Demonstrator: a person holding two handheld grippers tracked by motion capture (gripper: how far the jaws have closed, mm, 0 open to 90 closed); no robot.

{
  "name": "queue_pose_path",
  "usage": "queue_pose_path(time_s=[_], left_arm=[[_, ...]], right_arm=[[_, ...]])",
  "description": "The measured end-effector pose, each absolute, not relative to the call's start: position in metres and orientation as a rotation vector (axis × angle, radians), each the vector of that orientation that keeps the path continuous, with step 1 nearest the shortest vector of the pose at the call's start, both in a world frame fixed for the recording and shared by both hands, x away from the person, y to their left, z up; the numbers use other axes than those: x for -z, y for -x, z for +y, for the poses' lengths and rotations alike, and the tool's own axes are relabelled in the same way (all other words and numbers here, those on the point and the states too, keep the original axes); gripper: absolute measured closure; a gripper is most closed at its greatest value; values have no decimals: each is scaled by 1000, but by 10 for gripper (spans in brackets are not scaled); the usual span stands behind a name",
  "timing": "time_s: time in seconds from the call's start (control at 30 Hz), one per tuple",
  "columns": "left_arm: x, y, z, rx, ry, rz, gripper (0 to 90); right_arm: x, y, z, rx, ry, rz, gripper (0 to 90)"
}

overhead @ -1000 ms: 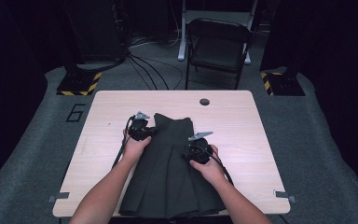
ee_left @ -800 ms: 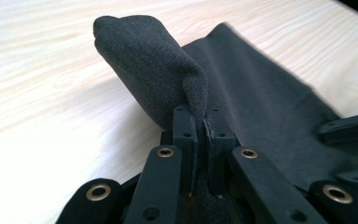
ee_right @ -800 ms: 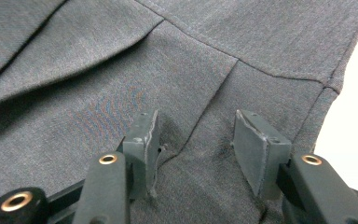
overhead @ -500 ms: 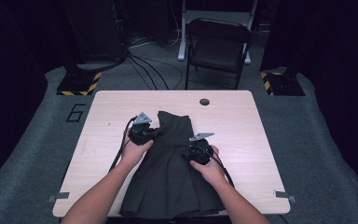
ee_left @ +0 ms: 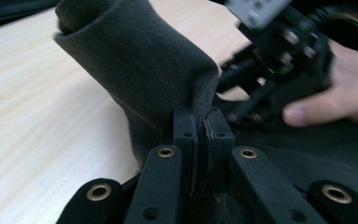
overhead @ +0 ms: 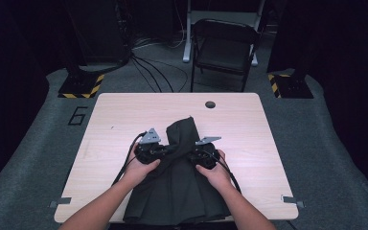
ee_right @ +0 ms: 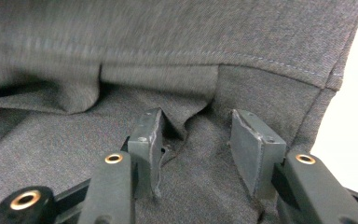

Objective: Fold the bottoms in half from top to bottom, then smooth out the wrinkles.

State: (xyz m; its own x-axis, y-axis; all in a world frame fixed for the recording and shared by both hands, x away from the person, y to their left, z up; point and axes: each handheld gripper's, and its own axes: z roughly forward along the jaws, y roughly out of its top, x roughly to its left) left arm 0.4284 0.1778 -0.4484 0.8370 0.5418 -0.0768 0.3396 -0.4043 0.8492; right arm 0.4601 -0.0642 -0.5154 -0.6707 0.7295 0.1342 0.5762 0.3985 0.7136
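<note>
The dark garment (overhead: 177, 191) lay on the table (overhead: 268, 139), its near end hanging at the near edge and its far end raised in a fold. The left gripper (ee_left: 199, 128) was clamped on that fold, drawing it across. The right gripper (ee_right: 196, 140) rested on the cloth, jaws apart and just closing, with a wrinkle between them unpinched. Folding seemed under way; next, the right needed a firm pinch. The fabric looked soft, grey-black, stitched.

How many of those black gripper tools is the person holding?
2: the left gripper is clamped on the dark garment's left edge; the right gripper rests on the fabric, jaws apart and closing.
</note>
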Motion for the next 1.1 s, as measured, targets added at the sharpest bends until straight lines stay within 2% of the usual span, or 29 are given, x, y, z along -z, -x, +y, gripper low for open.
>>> queue_pose_path(time_s=[0.23, 0.5, 0.8, 0.93, 1.1], left_arm=[[475, -409, 166, -226, -2123, 586, 856], [486, -404, 160, -244, -2188, 541, 856], [500, -399, 156, -239, -2199, 525, 855], [503, -399, 157, -226, -2187, 526, 855], [510, -396, 159, -215, -2158, 536, 854]], right_arm=[[514, -460, -66, -1156, -1214, 2456, 526], [508, -458, -67, -1102, -1195, 2489, 507], [488, -454, -77, -1141, -1189, 2453, 495], [475, -455, -82, -1176, -1202, 2422, 467], [463, -467, -79, -1218, -1192, 2392, 380]])
